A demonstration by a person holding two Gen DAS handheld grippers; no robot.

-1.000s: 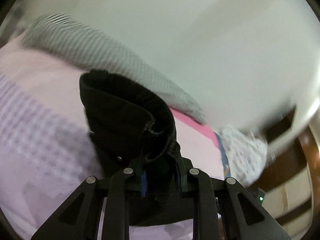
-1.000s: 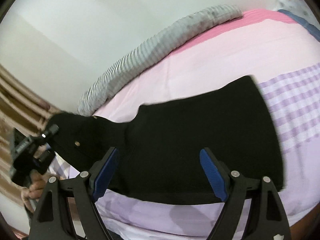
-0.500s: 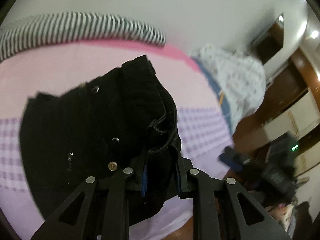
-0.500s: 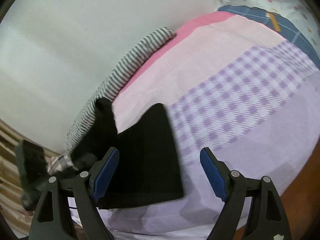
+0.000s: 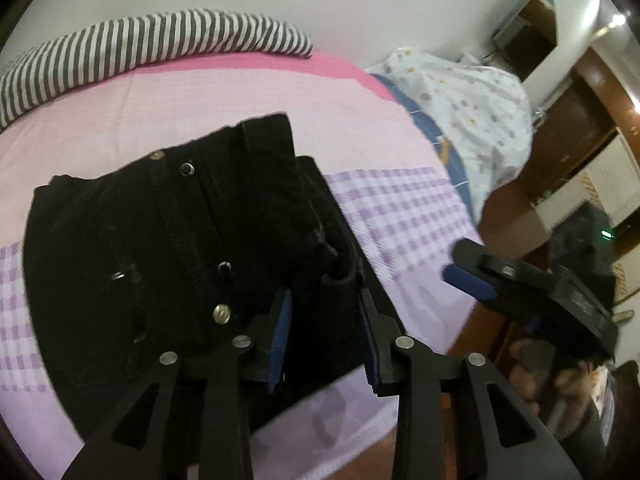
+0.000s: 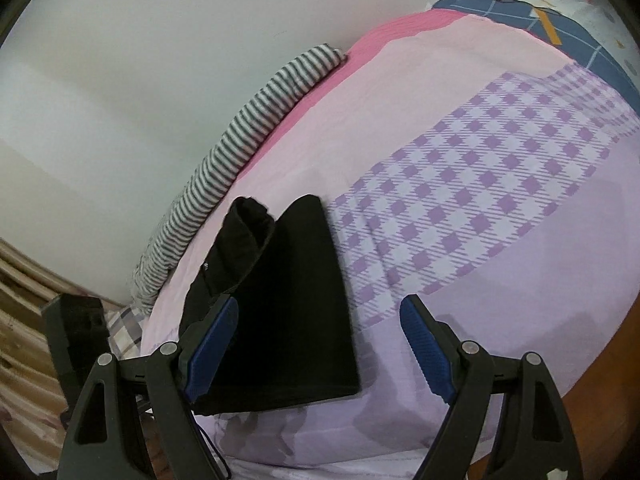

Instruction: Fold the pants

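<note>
Currently | pants (image 5: pixel 168 248): lying folded on bed (image 5: pixel 400 216), long axis running away from edge | left gripper (image 5: pixel 324 332): pinching waistband fold, nearer | right gripper (image 6: pixel 320 344): hovering spread wide, empty, beside pants

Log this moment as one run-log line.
step: folding pants | left gripper: shut on pants waistband | right gripper: open, holding nothing | pants: folded on bed

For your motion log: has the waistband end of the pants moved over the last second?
Yes. The waistband end came down from mid-air onto the pants, away from the striped bolster.
</note>
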